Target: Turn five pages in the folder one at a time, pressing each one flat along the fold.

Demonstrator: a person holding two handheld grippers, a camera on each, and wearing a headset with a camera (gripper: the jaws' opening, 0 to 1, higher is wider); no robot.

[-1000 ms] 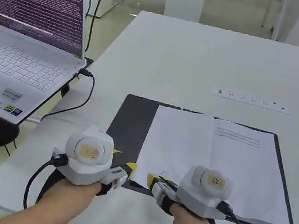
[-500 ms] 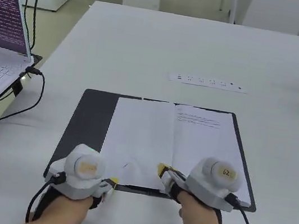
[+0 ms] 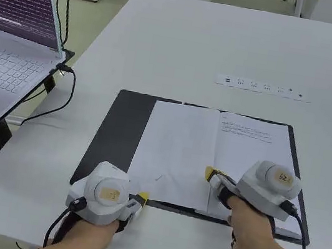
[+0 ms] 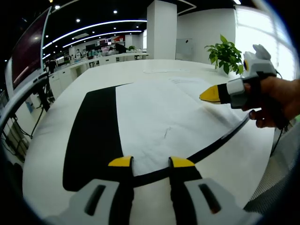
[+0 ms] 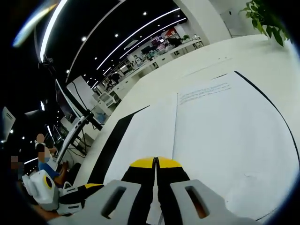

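The black open folder lay flat on the white table, left claw parted, empty at its near edge, right claw closed on nothing by the fold; its thin white pages looked floppy, best pinched at a corner.

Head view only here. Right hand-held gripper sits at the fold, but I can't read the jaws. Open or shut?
Observer: Shut. In the right gripper view the right hand-held gripper has its yellow tips pressed together, just beside the fold.
Operator: And the left one?
Observer: Open. The left hand-held gripper has its tips apart at the near edge of the folder, closed on nothing.
Operator: Any page lifted?
Observer: No. The left gripper view looks low across the pages, and they lie flat.
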